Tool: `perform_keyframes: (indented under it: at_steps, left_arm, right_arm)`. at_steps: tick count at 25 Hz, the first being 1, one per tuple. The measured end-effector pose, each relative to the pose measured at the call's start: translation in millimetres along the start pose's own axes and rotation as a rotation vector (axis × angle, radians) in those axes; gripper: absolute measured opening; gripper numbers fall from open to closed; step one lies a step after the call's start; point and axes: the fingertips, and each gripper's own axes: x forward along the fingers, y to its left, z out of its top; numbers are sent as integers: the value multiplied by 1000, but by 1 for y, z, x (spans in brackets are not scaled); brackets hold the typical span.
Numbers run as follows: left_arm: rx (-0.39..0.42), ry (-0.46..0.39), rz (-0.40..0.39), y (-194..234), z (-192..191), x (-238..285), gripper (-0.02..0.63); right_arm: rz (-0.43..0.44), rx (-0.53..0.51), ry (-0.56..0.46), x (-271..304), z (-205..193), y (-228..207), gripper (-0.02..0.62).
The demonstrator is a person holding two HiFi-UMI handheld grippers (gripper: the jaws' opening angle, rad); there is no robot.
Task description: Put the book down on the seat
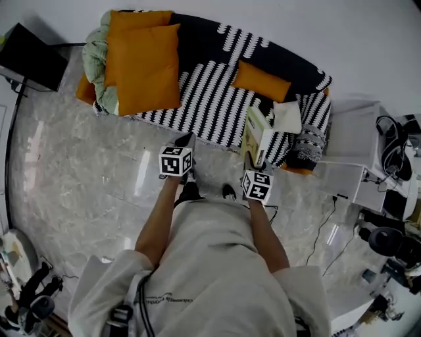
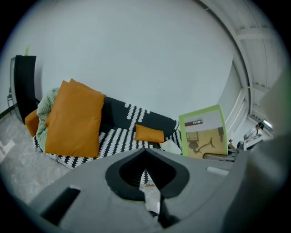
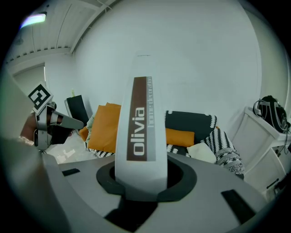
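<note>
book (image 1: 258, 135): just 1
claws: 2, so a left claw (image 1: 185, 140) and a right claw (image 3: 140, 179)
marker cubes: 2, left cube (image 1: 175, 161) and right cube (image 1: 257, 185)
sofa (image 1: 210, 99): 1, black with white stripes
big orange cushions: 2, a front cushion (image 1: 148, 66) lying over a back cushion (image 1: 135, 20)
small orange cushion (image 1: 261, 80): 1
orange bit (image 1: 85, 89) at the sofa's left end: 1, honestly can't tell if it's another cushion
white pillow (image 1: 287, 117): 1
grey knit cushion (image 1: 309, 148): 1
pale green blanket (image 1: 95, 52): 1
black box (image 1: 29, 56) on the floor: 1
headphones (image 1: 393, 151): 1 pair
white table (image 1: 352, 131): 1
</note>
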Motion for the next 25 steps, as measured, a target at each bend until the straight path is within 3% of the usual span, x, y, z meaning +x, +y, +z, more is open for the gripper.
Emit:
perform_keyframes:
  at_steps: [4, 15, 25]
  left_arm:
    - [-4, 16, -35, 15, 0, 4, 0]
    - [5, 10, -107, 29, 11, 14, 0]
    - [25, 8, -127, 31, 27, 18, 0]
  right_arm:
    - [-36, -64, -6, 1, 3, 14, 123]
    - [-86, -64, -25, 28, 14, 52, 123]
    - [-119, -44, -47, 39, 26, 53, 123]
